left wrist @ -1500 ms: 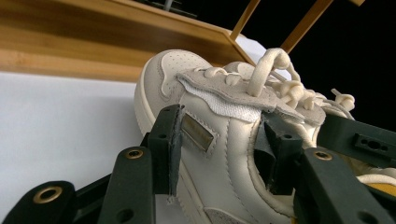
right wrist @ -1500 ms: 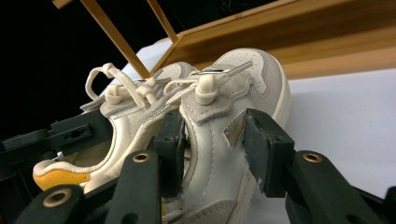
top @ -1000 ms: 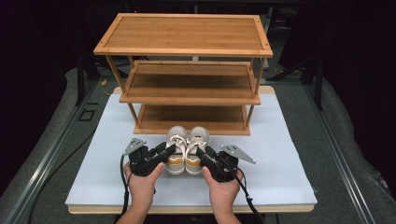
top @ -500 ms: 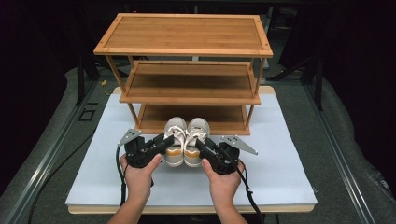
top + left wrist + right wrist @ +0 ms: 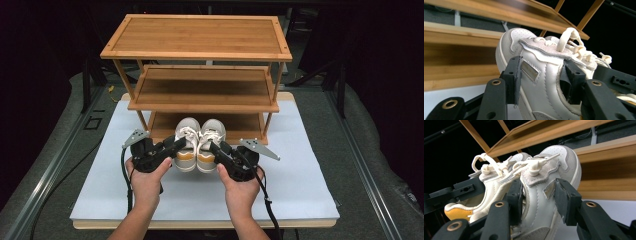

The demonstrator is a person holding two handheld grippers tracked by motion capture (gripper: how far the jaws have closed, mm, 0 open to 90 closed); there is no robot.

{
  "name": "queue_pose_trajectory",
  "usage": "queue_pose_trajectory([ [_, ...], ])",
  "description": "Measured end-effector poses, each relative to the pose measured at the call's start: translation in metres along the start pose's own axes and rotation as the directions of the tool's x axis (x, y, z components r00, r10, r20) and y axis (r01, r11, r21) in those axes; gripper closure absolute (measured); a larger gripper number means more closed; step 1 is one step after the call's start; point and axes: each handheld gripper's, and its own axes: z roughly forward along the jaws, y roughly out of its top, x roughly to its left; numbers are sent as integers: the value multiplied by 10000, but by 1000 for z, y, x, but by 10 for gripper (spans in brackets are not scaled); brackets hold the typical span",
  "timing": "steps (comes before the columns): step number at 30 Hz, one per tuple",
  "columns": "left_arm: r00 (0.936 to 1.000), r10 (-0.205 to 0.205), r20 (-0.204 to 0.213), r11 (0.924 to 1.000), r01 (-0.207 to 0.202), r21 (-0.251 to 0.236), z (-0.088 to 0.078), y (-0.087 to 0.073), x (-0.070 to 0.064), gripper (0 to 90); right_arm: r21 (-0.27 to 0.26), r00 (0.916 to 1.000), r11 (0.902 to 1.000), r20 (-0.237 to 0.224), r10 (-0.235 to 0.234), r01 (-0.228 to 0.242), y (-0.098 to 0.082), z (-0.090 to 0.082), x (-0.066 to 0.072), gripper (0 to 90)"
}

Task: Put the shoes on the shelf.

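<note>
A pair of white sneakers with cream laces and orange heels hangs side by side above the white board, toes toward the wooden rack. My left gripper is shut on the left sneaker, its jaws clamping the shoe's side wall and collar. My right gripper is shut on the right sneaker in the same way, one jaw inside the collar and one outside. The left sneaker also appears beside it in the right gripper view. Both shoes hover just in front of the rack's lowest shelf.
The bamboo rack has three bare shelves and stands at the back of the white board. Its slim front legs flank the lowest shelf. Dark carpet and metal rails surround the board.
Both hands have risen with the sneakers, lifting the pair off the board and a little closer to the rack. The grips look unchanged.
</note>
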Motion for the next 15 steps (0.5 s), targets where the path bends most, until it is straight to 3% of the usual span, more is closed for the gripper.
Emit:
queue_pose_trajectory([
  [6, 10000, 84, -1, 9999, -84, -137, 0, 13, -5, 553, -105, 10000, 9999, -96, -13, 12, 10, 0, 3, 592],
  [11, 9999, 105, 43, 9998, -104, -180, 0, 20, -6, 553, -64, 9999, 9999, 93, -81, 82, 18, -2, 6, 592],
  [13, 9999, 99, 94, 9997, -97, -218, 0, 24, -6, 554, -206, 9999, 9998, -99, -75, 73, 23, -1, 6, 591],
  [15, 9999, 28, 134, 9997, -25, -226, 0, 25, -5, 554, 77, 9999, 9998, -44, -167, 167, 26, -2, 7, 591],
])
